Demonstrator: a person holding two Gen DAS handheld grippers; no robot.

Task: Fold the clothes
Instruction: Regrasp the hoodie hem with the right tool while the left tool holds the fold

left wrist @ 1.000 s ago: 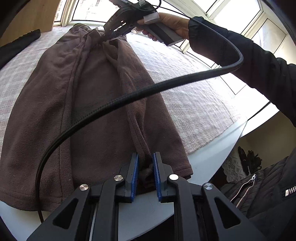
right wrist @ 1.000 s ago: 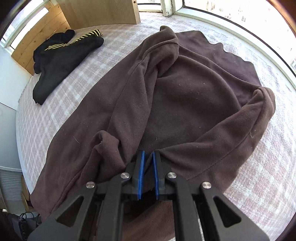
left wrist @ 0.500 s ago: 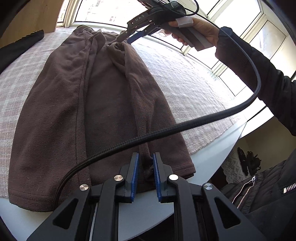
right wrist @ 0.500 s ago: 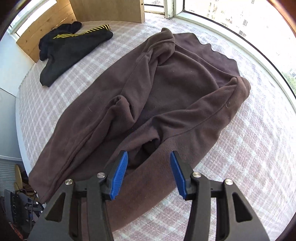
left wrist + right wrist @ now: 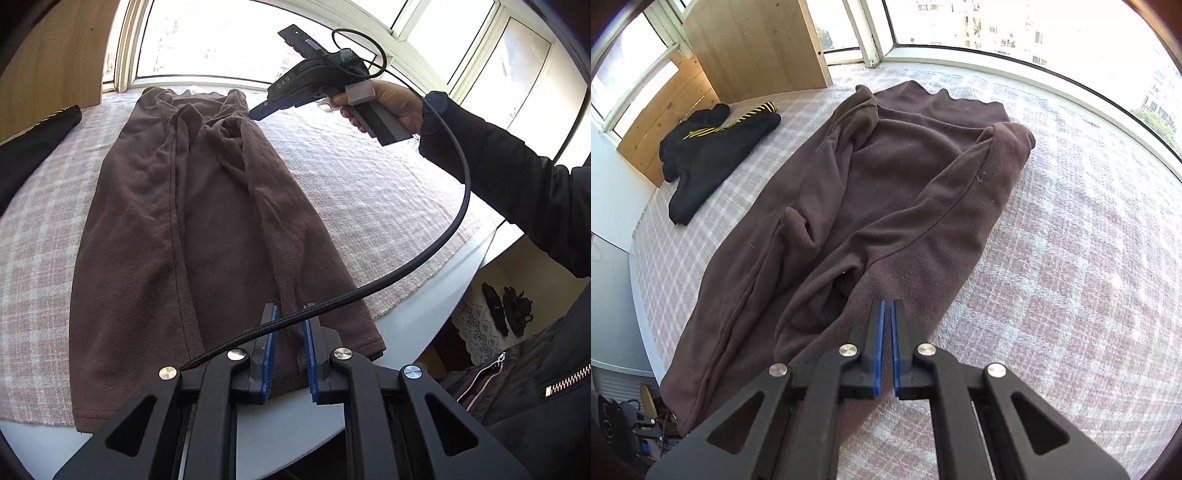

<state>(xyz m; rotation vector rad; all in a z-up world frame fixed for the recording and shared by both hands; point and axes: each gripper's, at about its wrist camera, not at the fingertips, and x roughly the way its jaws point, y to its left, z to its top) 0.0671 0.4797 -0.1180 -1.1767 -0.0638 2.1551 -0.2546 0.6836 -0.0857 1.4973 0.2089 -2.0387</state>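
A brown fleece garment [image 5: 155, 240] lies lengthwise on a pink checked cloth [image 5: 1071, 277], its sides folded in towards the middle. At its near hem my left gripper [image 5: 290, 354] holds a raised fold. The jaws are closing a little more on that fold, and a ridge of fabric runs up from them towards the far end. A hand holds my right gripper [image 5: 255, 112] just above the far shoulder of the garment [image 5: 886, 177]. In the right wrist view that gripper [image 5: 887, 347] is shut, its blue pads almost touching with nothing between them.
A black garment with yellow stripes [image 5: 709, 147] lies at the far left by a wooden board [image 5: 757, 48]. The right gripper's black cable [image 5: 443, 236] sags across the left gripper's fingers. The table's pale edge [image 5: 424, 321] runs near the hem, and windows line the far side.
The right gripper opened, let go of the brown fabric, drew back and up, and shut with nothing in it. The garment settled flatter. The left gripper rose slightly with its fold.
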